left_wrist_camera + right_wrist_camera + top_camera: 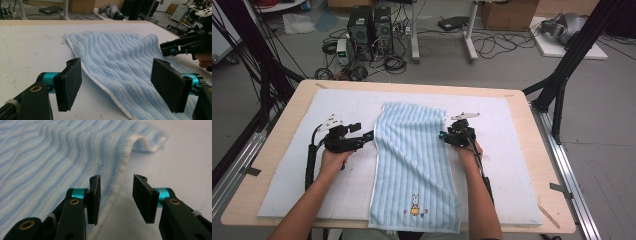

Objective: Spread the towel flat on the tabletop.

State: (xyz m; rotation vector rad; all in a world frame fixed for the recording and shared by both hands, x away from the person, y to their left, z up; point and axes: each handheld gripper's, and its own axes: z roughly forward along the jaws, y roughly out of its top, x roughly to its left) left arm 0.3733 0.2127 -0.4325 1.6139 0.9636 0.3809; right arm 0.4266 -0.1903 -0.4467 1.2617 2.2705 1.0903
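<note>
The left gripper [116, 85] stands wide open at the left edge of the towel [414, 160]; the right gripper [116, 197], partly open, straddles the right hem, gripping nothing. The towel lies lengthwise on the white mat [287, 175], unfolded; grasping and folding remain.

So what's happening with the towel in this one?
A person stands at the table with a tool in each hand, working on a light blue striped towel spread over a white mat. The left tool sits open at the towel's left edge, and the right tool is open at its right edge, with the hem between the jaws but not pinched. Neither side is gripped yet.
</note>
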